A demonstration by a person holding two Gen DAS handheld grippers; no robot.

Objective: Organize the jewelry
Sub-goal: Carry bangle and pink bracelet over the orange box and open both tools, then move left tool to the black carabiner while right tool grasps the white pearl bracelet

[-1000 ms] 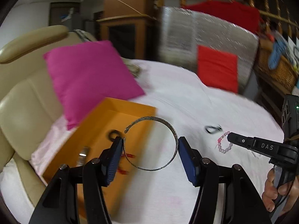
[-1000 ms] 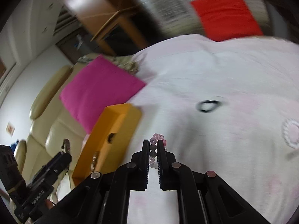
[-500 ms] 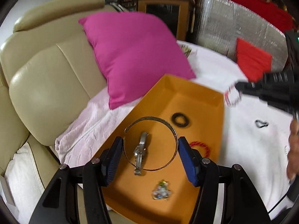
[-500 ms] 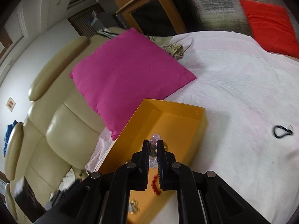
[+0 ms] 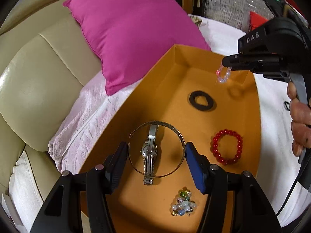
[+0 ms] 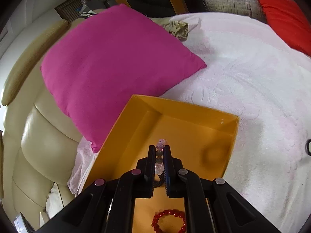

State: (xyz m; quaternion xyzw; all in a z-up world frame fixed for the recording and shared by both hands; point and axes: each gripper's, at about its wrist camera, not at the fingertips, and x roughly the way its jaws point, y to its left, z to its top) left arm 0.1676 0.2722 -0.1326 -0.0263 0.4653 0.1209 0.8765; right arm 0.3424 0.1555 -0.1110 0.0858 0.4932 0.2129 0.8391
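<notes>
An orange box (image 5: 171, 71) (image 6: 184, 108) lies on the white bedspread. My left gripper (image 5: 156, 152) is shut on a thin metal bangle (image 5: 179, 136) and holds it above the box, over a silver watch (image 5: 149, 151). My right gripper (image 6: 160, 153) (image 5: 226, 63) is shut on a pale pink bead bracelet (image 5: 223, 75) (image 6: 160, 147) that hangs over the box's far end. In the box lie a black hair tie (image 5: 202, 101), a red bead bracelet (image 5: 226, 148) (image 6: 168, 221) and a cluster of glass beads (image 5: 183, 204).
A magenta cushion (image 5: 132, 29) (image 6: 108, 64) leans on the cream sofa back (image 5: 38, 77) next to the box. A small black ring (image 6: 308, 147) lies on the bedspread (image 6: 252, 77) to the right. A red cushion (image 6: 285, 17) is at the far right.
Both grippers have moved left from the bedspread to above the orange box, carrying the bangle and the pink bracelet. The box's contents have come into view.
</notes>
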